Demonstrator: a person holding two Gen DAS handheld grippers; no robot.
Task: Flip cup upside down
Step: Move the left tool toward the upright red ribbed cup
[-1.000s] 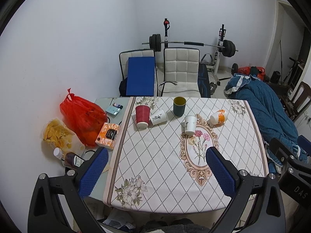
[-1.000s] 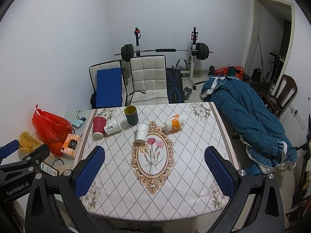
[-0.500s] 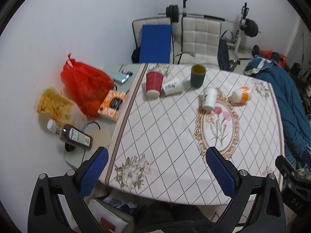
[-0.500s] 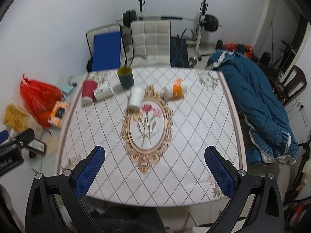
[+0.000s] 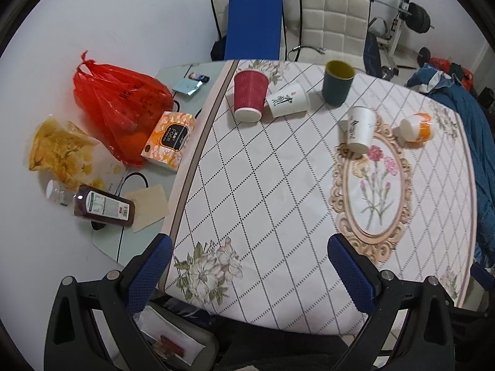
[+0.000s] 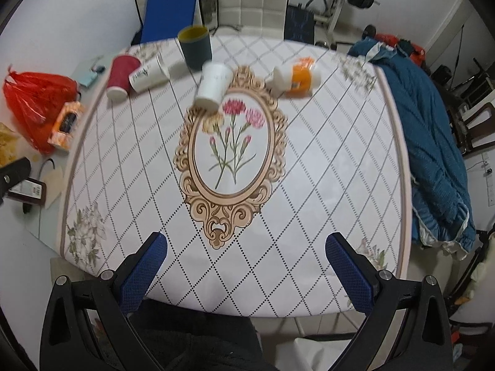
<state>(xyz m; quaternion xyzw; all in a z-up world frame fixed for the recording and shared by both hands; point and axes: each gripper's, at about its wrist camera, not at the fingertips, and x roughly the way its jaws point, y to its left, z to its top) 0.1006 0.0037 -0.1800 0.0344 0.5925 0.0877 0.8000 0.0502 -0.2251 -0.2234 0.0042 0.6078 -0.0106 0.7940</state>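
Several cups stand at the far end of the table (image 5: 263, 185). A dark green cup (image 5: 337, 83) stands upright, also in the right wrist view (image 6: 195, 46). A red cup (image 5: 249, 95) and a white cup (image 5: 359, 129) stand upside down. Another white cup (image 5: 287, 99) and an orange-and-white cup (image 5: 415, 127) lie on their sides. My left gripper (image 5: 247, 273) is open and empty above the near left table edge. My right gripper (image 6: 246, 273) is open and empty above the near edge.
A red plastic bag (image 5: 120, 105), a tissue box (image 5: 169, 140), a bottle (image 5: 102, 208) and a snack bag (image 5: 58, 151) lie on the glass side surface at the left. Two chairs (image 5: 328, 21) stand behind the table. A blue quilt (image 6: 430, 130) lies at the right.
Both grippers have tilted down and moved forward over the table, so the cups look closer. Nothing on the table has moved.
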